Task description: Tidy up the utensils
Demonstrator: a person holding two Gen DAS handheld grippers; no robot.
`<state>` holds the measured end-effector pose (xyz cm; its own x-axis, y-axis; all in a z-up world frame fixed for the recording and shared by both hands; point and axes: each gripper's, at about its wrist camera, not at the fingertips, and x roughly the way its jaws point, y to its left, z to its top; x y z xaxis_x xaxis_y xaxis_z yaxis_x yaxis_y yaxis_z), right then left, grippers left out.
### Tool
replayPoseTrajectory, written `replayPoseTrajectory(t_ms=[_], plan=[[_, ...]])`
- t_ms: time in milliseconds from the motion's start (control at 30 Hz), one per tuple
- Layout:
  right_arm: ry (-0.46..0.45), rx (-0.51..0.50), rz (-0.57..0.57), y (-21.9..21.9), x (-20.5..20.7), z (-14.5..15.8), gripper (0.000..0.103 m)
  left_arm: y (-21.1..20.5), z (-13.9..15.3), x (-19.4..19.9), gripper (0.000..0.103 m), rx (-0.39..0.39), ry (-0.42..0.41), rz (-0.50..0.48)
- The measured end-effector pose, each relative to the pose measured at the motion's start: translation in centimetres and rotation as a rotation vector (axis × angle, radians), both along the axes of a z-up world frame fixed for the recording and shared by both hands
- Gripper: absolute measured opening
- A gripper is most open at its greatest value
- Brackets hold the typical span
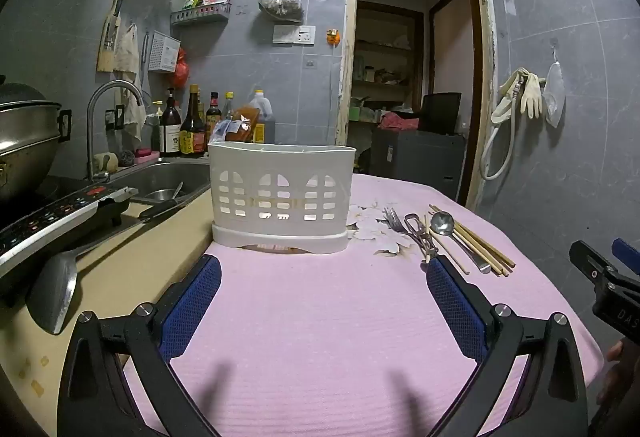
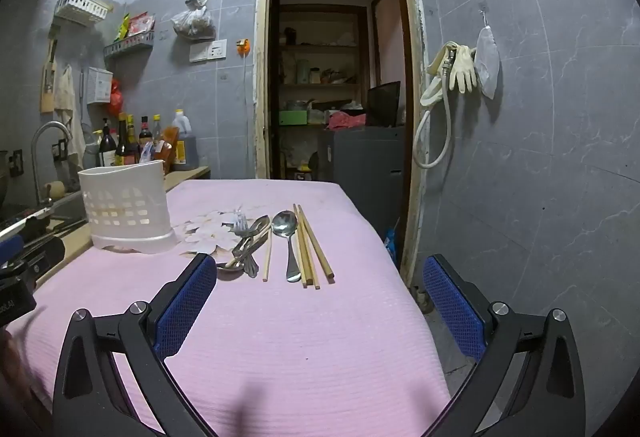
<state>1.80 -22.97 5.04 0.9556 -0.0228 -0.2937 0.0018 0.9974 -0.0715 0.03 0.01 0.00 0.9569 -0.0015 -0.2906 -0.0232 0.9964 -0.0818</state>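
Note:
A white slotted utensil holder (image 1: 280,195) stands on the pink cloth (image 1: 312,317), also in the right wrist view (image 2: 126,207). Right of it lie a fork (image 1: 394,219), a large steel spoon (image 1: 442,223) and several wooden chopsticks (image 1: 476,241). In the right wrist view I see the spoon (image 2: 286,227), chopsticks (image 2: 310,249), fork and smaller spoons (image 2: 248,237). My left gripper (image 1: 324,269) is open and empty, in front of the holder. My right gripper (image 2: 320,269) is open and empty, just short of the utensils.
A sink (image 1: 168,177) with tap, sauce bottles (image 1: 188,129), a steel pot (image 1: 24,141), a stove (image 1: 52,221) and a ladle (image 1: 56,289) sit on the counter at left. An open doorway (image 2: 336,77) is behind the table. The table's right edge (image 2: 400,277) drops to the floor.

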Motion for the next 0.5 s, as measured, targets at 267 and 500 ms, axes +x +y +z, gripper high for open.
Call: replayPoseTrajectory(t_ms=[267, 500], plan=[[-0.004, 0.004, 0.002, 0.02, -0.1, 0.17, 0.103, 0.01, 0.0, 0.0, 0.101, 0.0, -0.002, 0.0], [-0.006, 0.005, 0.001, 0.07, -0.1, 0.19, 0.103, 0.02, -0.02, -0.06, 0.101, -0.004, -0.001, 0.002]])
